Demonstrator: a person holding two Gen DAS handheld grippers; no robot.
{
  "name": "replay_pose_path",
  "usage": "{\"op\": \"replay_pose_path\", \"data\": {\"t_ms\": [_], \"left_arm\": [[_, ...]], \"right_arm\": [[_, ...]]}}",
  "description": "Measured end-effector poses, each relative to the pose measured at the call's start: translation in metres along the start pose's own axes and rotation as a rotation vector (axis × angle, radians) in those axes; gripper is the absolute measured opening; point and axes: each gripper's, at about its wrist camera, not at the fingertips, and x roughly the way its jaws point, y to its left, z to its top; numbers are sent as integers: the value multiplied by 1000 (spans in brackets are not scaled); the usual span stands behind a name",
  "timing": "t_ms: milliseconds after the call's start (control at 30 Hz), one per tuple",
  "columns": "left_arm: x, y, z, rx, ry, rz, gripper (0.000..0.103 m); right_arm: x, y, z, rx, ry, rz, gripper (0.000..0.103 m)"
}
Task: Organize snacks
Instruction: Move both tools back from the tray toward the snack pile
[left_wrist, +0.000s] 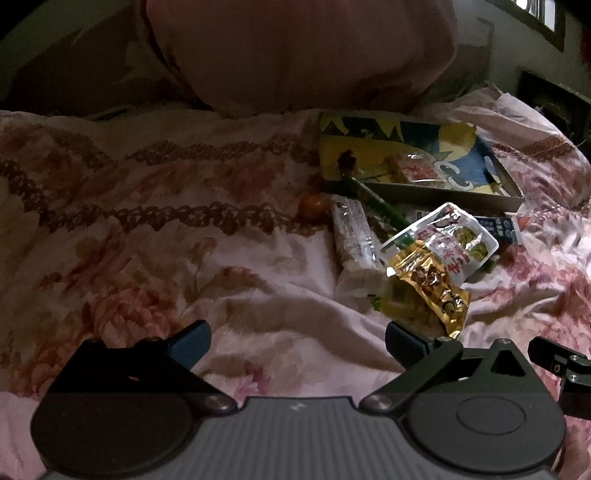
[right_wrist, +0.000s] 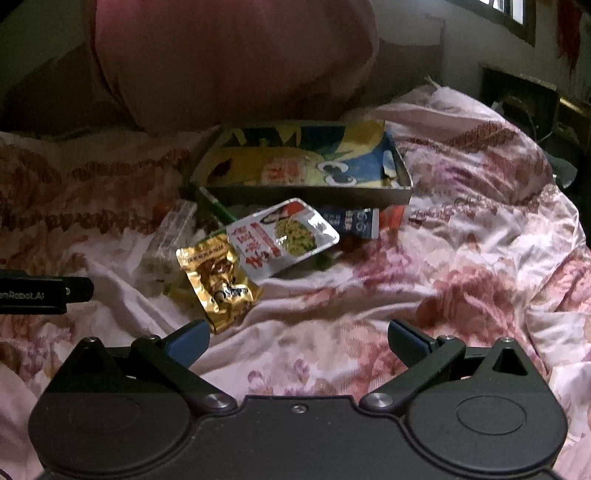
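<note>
Mostly, the sorting is still ahead of me. I am working over a bed covered in a pink floral quilt (right_wrist: 461, 258), and a shallow, brightly printed box (right_wrist: 399, 192) sits on it toward the far side, in front of a large pink pillow (right_wrist: 229, 62). Inside the box I can make out one small red-and-white snack pack (left_wrist: 413, 170) and what may be a small wrapped piece near its right wall; the rest of the box floor shows bare print.

Just in front of the box, a loose heap of snacks lies on the quilt. A gold foil packet (right_wrist: 219, 284) is nearest me, overlapped at its upper edge by a clear-and-white noodle pouch (right_wrist: 284, 236). To their left lies a long pale wrapped bar (left_wrist: 354, 240), with a thin green stick (left_wrist: 380, 208) slanting from the box's front wall down into the heap. A dark blue packet (right_wrist: 354, 221) pokes out behind the pouch, and a small orange round item (left_wrist: 312, 206) sits at the left of the pile.

My left gripper (left_wrist: 295, 343) and right gripper (right_wrist: 295, 343) both hover low over the quilt, fingers spread wide and holding nothing. The gold packet lies just beyond the right gripper's left finger, so I judge it the likeliest next pick, with nearly the whole heap left to go into the box.
</note>
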Motion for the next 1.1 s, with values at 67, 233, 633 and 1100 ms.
{"op": "replay_pose_path", "data": {"t_ms": [67,233,633,1100], "left_arm": [[0,0,-1,0,6,6,102],[2,0,-1,4,15,24,102],[8,2,0,-9,48,52,102],[11,3,2,-18,59,54,102]], "right_arm": [[2,0,0,2,15,-1,102],[7,4,-1,-16,38,4,102],[15,15,-2,-74,73,29,102],[20,18,-1,-67,79,56,102]]}}
